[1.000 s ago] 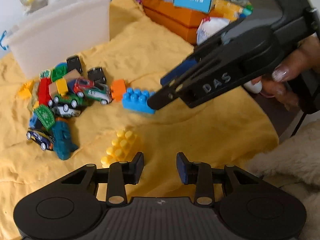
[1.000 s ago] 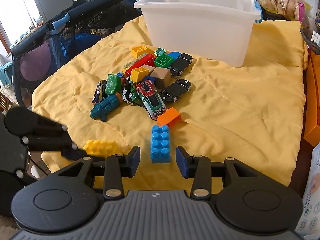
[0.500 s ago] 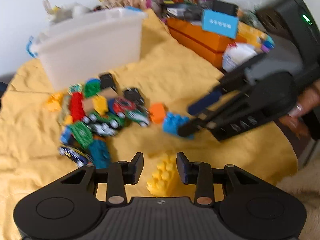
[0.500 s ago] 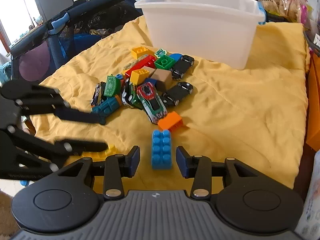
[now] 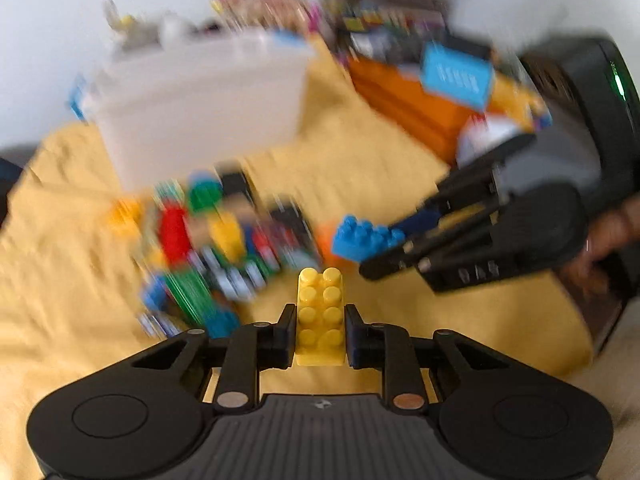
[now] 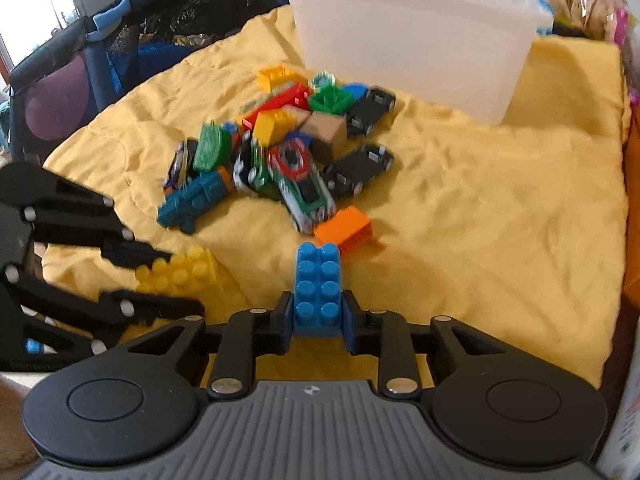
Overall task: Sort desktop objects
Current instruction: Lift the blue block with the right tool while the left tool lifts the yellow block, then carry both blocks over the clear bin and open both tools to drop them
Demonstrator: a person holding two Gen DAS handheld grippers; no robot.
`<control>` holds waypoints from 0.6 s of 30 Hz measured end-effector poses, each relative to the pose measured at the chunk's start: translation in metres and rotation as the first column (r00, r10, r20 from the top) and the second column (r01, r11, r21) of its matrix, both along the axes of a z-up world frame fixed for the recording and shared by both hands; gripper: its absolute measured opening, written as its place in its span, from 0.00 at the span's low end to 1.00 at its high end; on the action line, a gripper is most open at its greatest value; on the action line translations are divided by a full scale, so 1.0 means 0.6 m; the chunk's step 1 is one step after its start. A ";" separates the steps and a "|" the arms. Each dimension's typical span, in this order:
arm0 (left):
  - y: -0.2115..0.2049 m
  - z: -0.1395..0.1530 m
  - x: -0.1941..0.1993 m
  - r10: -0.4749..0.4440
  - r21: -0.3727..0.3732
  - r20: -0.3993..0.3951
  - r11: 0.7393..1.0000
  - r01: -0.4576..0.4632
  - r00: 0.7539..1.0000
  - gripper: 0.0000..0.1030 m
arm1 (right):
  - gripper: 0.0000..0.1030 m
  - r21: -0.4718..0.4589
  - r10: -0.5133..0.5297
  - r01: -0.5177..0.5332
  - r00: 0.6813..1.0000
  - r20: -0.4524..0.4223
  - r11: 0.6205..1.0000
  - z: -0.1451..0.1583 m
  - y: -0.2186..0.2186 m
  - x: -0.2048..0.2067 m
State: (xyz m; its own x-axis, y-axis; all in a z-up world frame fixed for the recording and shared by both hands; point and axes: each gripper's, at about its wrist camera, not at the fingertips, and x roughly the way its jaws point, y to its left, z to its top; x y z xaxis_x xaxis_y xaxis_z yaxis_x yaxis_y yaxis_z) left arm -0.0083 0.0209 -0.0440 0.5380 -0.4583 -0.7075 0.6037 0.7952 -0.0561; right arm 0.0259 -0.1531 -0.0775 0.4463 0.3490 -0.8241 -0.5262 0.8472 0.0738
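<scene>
My left gripper (image 5: pixel 320 320) has its jaws closing, and both pads press the sides of a yellow studded brick (image 5: pixel 320 308) over the yellow blanket (image 5: pixel 360 160). The right gripper (image 6: pixel 318 316) is closing too, its pads against a blue studded brick (image 6: pixel 318 280). In the right wrist view the left gripper (image 6: pixel 178 280) reaches in from the left around the yellow brick (image 6: pixel 180 270). The left wrist view, blurred, shows the right gripper (image 5: pixel 382 248) coming from the right with the blue brick (image 5: pixel 356 236) at its tips. A person's hand holds that gripper.
A pile of toy cars and bricks (image 6: pixel 280 152) lies mid-blanket, with an orange brick (image 6: pixel 346 230) just beyond the blue one. Behind the pile stands a white plastic bin (image 6: pixel 408 40). An orange box (image 5: pixel 408 108) sits at the right, a dark playpen (image 6: pixel 120 40) at the left.
Both grippers have narrowed from open onto their bricks: the left came forward over the yellow brick, the right took the blue one. The left view has swung and blurred.
</scene>
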 end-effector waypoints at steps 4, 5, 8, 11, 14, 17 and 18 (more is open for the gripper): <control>0.014 0.078 0.068 0.060 -0.052 0.106 0.997 -0.055 0.993 0.26 | 0.26 0.031 -0.009 0.005 0.992 0.130 1.000 0.070 0.005 0.031; 0.015 0.094 0.087 0.078 -0.053 0.137 0.996 -0.071 0.987 0.26 | 0.26 0.040 -0.016 0.010 0.986 0.166 0.999 0.087 0.006 0.040; 0.019 0.139 0.149 0.152 -0.073 0.207 0.988 -0.139 0.967 0.26 | 0.26 0.091 -0.051 0.028 0.964 0.259 0.995 0.139 0.014 0.083; 0.010 0.164 0.210 0.197 -0.074 0.250 0.980 -0.184 0.948 0.26 | 0.26 0.155 -0.102 0.055 0.943 0.316 0.986 0.181 0.024 0.131; -0.002 0.156 0.271 0.228 -0.051 0.246 0.974 -0.223 0.942 0.26 | 0.26 0.188 -0.147 0.082 0.919 0.367 0.979 0.209 0.040 0.177; -0.013 0.129 0.311 0.241 -0.009 0.223 0.969 -0.245 0.945 0.26 | 0.26 0.201 -0.178 0.108 0.911 0.371 0.974 0.213 0.050 0.219; -0.016 0.121 0.322 0.243 -0.005 0.208 0.969 -0.247 0.947 0.26 | 0.26 0.197 -0.192 0.127 0.912 0.361 0.972 0.206 0.052 0.232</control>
State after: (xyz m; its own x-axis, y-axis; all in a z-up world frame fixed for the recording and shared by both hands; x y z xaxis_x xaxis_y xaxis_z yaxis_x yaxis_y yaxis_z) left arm 0.1851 0.0111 0.0286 0.7665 -0.2802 -0.5779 0.3866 0.9198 0.0668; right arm 0.1654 -0.1219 0.0461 0.7721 0.3640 -0.5209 -0.4015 0.9148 0.0442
